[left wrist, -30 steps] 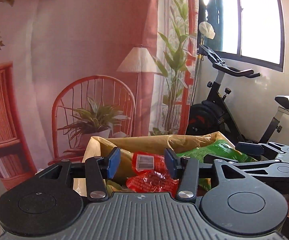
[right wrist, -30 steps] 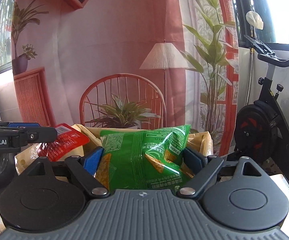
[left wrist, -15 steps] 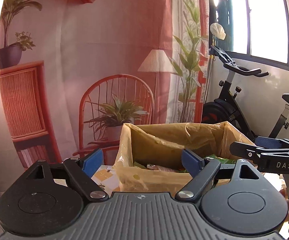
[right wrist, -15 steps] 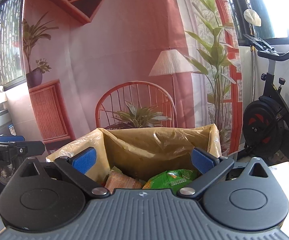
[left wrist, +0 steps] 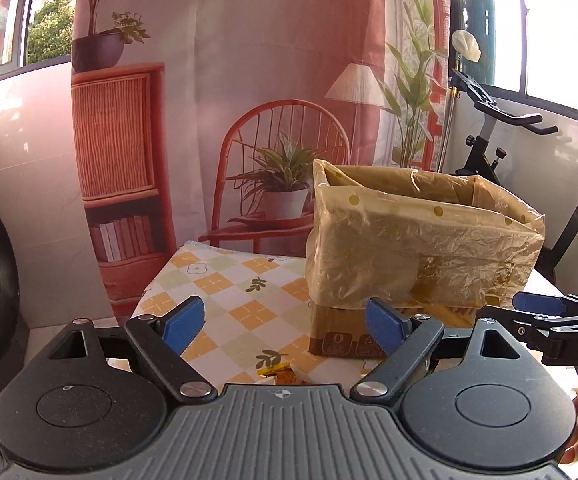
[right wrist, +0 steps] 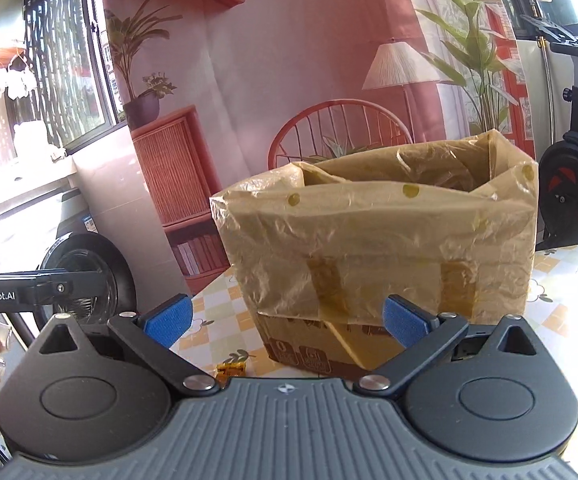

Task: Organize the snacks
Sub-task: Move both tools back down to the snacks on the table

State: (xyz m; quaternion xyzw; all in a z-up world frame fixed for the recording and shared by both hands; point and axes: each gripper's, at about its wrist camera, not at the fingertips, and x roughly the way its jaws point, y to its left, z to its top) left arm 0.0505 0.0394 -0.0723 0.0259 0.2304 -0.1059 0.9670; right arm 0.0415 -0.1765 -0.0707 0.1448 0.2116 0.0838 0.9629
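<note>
We hold both grippers back from the cardboard box (left wrist: 345, 340), and neither carries anything: the left gripper (left wrist: 285, 324) has its blue-padded fingers spread wide apart with only tablecloth between them, and the right gripper (right wrist: 285, 320) is spread just as wide in front of the box. From this low angle we cannot see inside the box, so we cannot say what snacks it holds; we judge the sorting is well along, since the only snack in sight on the table is a small gold-wrapped candy (left wrist: 275, 372) lying just before the box, near our left fingers. That piece looks left to collect. The box is brown corrugated card, lined with a thin, crinkly yellowish plastic bag (right wrist: 373, 240) dotted with gold spots, folded over the rim and taped down the front. The checked tablecloth (left wrist: 225, 280) is smooth, patterned in orange and pale green squares.
</note>
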